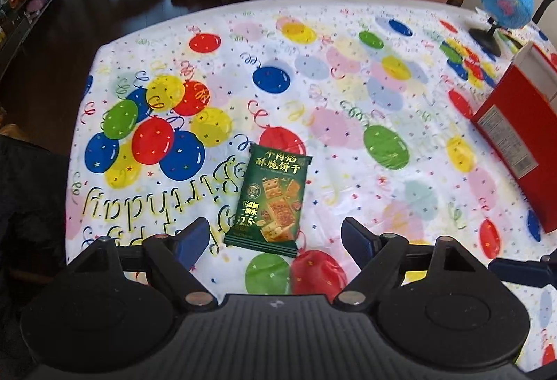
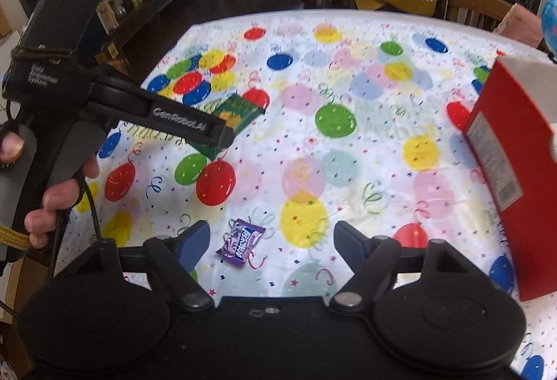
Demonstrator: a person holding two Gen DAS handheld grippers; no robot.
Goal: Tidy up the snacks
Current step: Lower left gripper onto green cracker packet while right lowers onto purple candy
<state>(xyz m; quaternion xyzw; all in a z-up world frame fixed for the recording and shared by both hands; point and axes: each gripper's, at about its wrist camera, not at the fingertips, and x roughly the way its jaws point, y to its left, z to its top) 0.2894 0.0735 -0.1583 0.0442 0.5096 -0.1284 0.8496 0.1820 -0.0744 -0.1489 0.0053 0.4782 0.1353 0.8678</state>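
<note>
"GenRobot.AI" marks the left hand-held gripper [image 2: 222, 139], gaping above a green biscuit packet [image 1: 269, 200]; right hand-held gripper [image 2: 271, 240] gapes too.

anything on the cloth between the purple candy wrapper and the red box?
Nothing. In the right wrist view only bare balloon-print tablecloth lies between the small purple wrapped candy and the red cardboard box.

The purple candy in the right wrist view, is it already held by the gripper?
No, the purple candy lies on the tablecloth between the open fingers of the right gripper, which do not touch it.
</note>
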